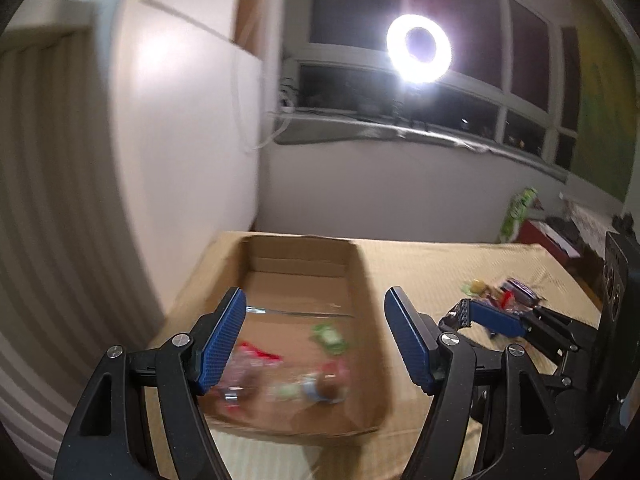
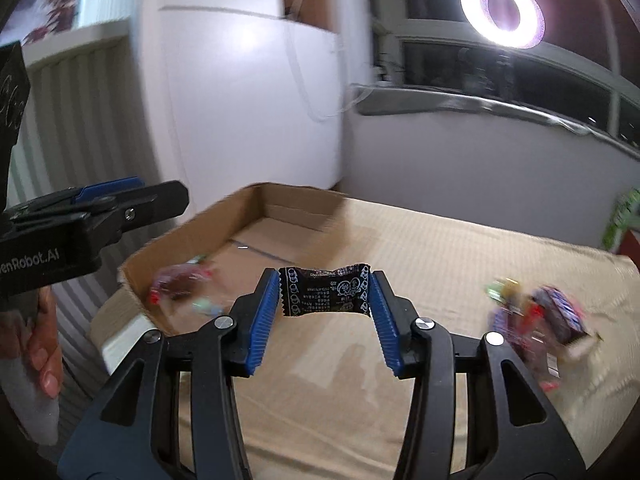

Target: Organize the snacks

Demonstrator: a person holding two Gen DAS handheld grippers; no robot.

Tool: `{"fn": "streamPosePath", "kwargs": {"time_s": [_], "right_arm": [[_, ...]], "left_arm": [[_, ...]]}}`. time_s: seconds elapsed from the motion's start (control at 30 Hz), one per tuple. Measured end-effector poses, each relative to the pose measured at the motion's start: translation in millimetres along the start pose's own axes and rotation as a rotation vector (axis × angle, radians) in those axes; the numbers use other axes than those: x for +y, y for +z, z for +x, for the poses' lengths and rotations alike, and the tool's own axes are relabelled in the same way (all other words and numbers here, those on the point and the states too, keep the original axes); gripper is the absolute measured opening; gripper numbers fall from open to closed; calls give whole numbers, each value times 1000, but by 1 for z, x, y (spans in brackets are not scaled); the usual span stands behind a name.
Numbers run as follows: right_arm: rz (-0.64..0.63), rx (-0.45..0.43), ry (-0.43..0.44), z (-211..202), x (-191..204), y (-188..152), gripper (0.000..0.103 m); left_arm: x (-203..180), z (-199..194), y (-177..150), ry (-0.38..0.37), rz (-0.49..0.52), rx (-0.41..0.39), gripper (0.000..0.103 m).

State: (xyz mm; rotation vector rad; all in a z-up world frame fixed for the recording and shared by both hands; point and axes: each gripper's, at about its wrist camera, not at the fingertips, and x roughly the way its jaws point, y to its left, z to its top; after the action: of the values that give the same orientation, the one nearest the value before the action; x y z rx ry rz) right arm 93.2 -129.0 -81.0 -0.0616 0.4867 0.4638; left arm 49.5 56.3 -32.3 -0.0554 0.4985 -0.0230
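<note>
a black snack packet [image 2: 326, 291] sat between the right hand-held gripper [image 2: 326, 312] pads, grasped at both ends, mid-frame above the bench [image 2: 420, 264]. the left hand-held gripper [image 1: 316, 340] hung unclenched and empty over the cardboard box [image 1: 372, 320], whose blurred snacks [image 1: 280, 376] were hard to make out.

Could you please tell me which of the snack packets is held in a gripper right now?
The black packet with white print, clamped between the right gripper's blue pads; the others lie in the cardboard box or on the table.

Snacks [image 1: 280, 376] in box [image 1: 368, 280]
</note>
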Motion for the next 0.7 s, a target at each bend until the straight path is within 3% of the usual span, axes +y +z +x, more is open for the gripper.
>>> {"fn": "streamPosePath", "kwargs": {"time_s": [0.23,0.33,0.7], "right_arm": [[141,-11,-189,-52,-94,-28,48],[174,-15,-238,-70,-116,-35,48],[186,-5,-246,-71,-130,-42,48]], "left_arm": [[-86,14,2,-139,115,23,71],[-116,14,-1,-197,161,27,72],[-140,21,0,-241,197,43,72]]}}
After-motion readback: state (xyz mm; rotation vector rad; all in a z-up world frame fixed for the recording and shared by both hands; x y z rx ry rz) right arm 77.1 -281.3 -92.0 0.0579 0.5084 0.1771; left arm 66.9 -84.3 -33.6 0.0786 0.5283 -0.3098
